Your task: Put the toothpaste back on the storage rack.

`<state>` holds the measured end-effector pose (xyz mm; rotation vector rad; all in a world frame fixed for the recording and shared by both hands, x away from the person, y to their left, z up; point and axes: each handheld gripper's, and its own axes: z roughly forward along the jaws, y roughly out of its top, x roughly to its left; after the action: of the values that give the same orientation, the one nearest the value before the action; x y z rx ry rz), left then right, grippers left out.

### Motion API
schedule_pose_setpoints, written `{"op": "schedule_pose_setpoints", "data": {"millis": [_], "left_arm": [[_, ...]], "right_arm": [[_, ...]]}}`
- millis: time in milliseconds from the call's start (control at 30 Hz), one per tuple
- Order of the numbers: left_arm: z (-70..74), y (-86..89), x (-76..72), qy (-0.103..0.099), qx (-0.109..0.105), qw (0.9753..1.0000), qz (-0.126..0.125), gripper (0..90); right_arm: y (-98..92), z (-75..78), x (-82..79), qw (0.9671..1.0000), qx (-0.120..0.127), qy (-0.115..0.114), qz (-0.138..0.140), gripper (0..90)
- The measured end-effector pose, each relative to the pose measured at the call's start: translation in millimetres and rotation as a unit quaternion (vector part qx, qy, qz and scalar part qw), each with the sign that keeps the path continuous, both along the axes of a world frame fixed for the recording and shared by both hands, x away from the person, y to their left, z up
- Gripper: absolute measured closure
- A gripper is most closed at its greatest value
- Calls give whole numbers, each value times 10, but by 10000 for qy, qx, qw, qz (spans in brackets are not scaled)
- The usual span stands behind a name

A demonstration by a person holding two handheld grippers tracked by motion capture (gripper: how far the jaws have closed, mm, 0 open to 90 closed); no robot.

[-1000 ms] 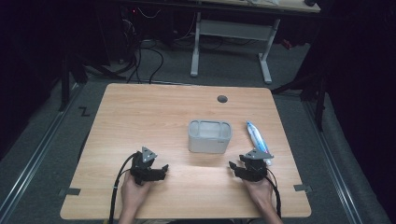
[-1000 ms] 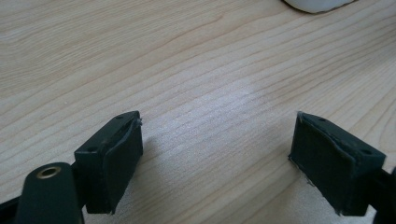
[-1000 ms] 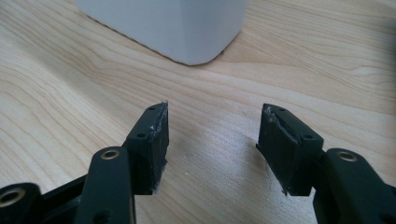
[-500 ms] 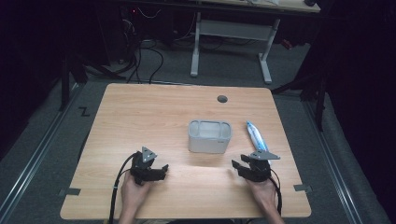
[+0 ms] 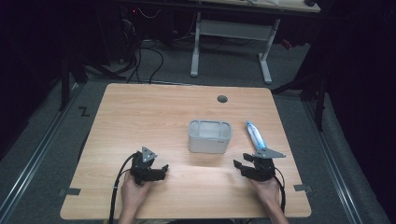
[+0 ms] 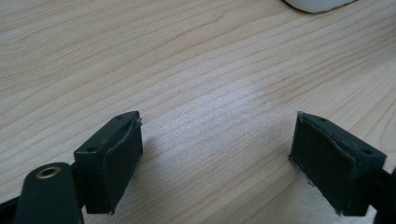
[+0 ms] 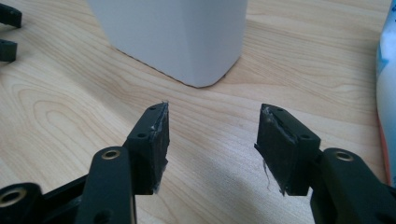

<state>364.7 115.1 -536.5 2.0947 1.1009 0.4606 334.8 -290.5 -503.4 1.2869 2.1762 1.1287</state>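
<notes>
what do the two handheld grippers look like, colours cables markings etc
Both the left gripper and right gripper are black with two blocky jaws, worn dark pads and small brass-ringed screw holes. Each carries a grey three-cornered plate on top and trails a black cable. Forearms are bare, no sleeves.

A light wooden counter [image 5: 140, 116] with rounded corners and a round cable hole [image 5: 222, 99] near its far edge carries a grey rectangular plastic container [image 5: 209, 136] at its middle and, just beside it, a white-and-blue tube [image 5: 255, 135] lying flat
</notes>
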Motion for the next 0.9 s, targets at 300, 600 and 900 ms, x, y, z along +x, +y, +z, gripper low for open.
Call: {"op": "schedule_pose_setpoints", "data": {"millis": [300, 600, 900], "left_arm": [[0, 0, 0, -1, 2, 10000, 0, 169], [0, 0, 0, -1, 2, 10000, 0, 169], [0, 0, 2, 2, -1, 10000, -2, 169]], "right_arm": [[-110, 96, -10, 9998, -18, -97, -191, 402], [-266, 224, 45, 9989, -55, -199, -410, 401], [-395, 388, 170, 9948, -299, -361, -900, 456]]}}
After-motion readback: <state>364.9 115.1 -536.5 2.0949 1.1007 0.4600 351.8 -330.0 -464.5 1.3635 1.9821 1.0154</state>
